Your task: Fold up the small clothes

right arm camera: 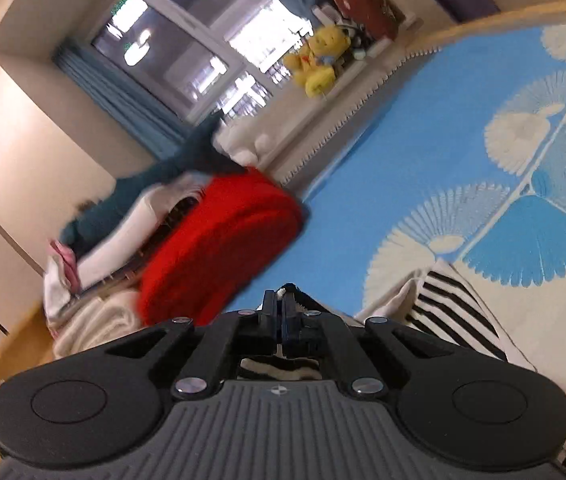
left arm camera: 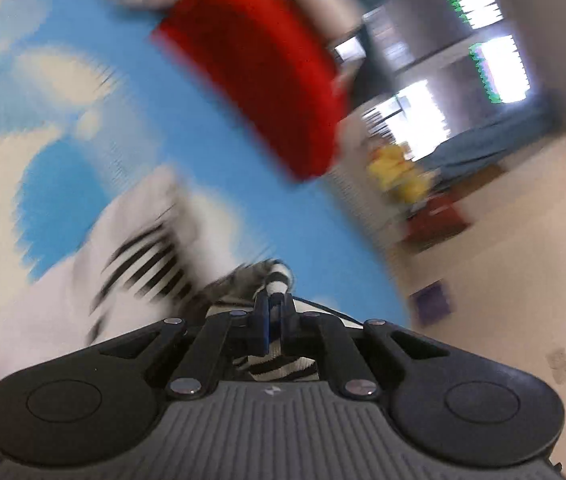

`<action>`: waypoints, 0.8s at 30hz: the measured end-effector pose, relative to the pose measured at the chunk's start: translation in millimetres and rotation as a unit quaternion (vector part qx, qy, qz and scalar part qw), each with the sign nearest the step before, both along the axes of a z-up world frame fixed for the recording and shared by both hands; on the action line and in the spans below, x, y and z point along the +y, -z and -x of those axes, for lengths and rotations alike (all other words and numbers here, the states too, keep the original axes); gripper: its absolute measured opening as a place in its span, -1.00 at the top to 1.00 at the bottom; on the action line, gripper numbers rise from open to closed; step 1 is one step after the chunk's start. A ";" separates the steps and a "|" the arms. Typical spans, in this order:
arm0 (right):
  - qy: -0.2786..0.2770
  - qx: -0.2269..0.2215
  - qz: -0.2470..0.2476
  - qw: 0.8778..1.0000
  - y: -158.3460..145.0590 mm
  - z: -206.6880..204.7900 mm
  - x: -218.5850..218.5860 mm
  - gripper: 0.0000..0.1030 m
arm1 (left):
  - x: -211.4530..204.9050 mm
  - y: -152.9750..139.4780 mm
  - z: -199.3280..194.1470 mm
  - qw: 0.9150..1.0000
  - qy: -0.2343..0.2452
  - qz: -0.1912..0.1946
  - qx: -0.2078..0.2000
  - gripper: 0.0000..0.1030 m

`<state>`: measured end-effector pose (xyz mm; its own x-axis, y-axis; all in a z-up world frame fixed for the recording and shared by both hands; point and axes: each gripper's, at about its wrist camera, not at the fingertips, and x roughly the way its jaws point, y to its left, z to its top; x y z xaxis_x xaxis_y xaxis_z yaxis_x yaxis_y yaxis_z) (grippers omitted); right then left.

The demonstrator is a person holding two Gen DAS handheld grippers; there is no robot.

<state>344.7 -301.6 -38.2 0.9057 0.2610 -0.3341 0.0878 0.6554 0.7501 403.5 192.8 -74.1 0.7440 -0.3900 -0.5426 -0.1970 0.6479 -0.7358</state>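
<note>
Item 1: blue-and-white bedspread (right arm camera: pixel 383 168), ahead of both claws.
Item 2: red folded garment (right arm camera: pixel 219 240), ahead-left of our right gripper (right arm camera: pixel 281 300).
Item 3: striped garment (right arm camera: pixel 455 312), pinched by our right gripper and left gripper (left arm camera: pixel 273 300), both clenched.
We judge the fold is mid-lift; next, lay the edge over evenly.

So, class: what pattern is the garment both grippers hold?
Black and white stripes on the garment, clearest in the right wrist view.

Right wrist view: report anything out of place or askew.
The clothes pile behind the red folded item is untidy: a teal garment and a white one lie draped unevenly. The right tool pinches the striped garment normally.
</note>
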 end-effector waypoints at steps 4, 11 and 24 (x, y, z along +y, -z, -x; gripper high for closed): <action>-0.040 0.269 0.072 0.960 61.8 -22.5 15.0 0.98 | 7.1 48.7 -3.4 0.980 -0.015 -0.063 0.188 0.89; -0.018 0.269 0.049 0.962 67.4 -23.9 9.7 0.44 | 6.3 31.1 2.9 0.989 -0.018 -0.016 0.145 0.04; -0.056 0.282 0.064 0.956 82.1 -46.1 27.3 0.13 | -19.0 42.9 4.0 0.984 0.018 -0.048 0.171 0.93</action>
